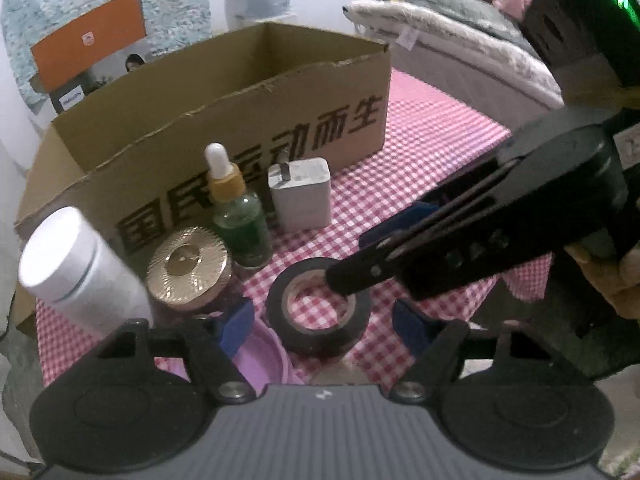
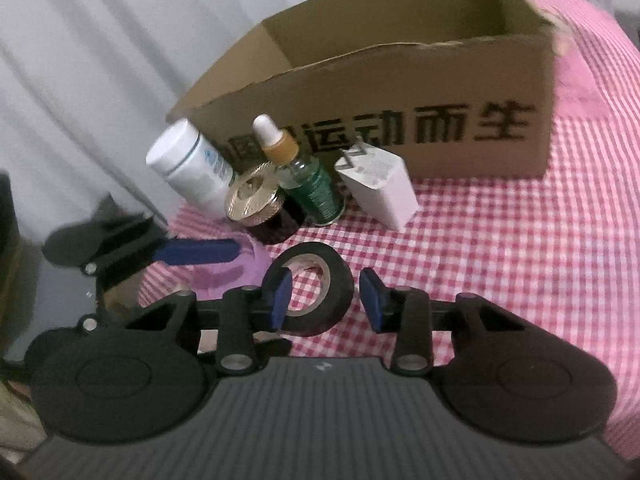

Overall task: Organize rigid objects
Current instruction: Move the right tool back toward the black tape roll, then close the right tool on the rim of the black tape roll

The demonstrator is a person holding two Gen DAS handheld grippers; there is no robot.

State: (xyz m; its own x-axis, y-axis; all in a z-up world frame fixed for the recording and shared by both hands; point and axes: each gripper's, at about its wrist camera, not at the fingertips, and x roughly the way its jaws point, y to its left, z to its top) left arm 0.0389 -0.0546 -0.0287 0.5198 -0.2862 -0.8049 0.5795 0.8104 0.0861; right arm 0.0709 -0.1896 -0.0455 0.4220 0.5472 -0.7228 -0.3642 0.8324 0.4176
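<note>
On the checked table [image 2: 520,260], before the open box [image 2: 400,92], the black tape [image 2: 316,296] lies flat, light and stiff, best pinched across its wall, where the right hand-held gripper [image 2: 326,300] gapes wide, one finger through its core, while the left hand-held gripper [image 1: 324,324] waits open.

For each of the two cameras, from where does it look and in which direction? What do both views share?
Left wrist: sits on the left gripper, faces the cardboard box over the black tape roll; its blue fingers, the right gripper and a hand show.
Right wrist: sits on the right gripper, faces the same box; its open fingers straddle the tape; a left finger shows.
Shared: tape, box, dropper bottle, charger.
</note>
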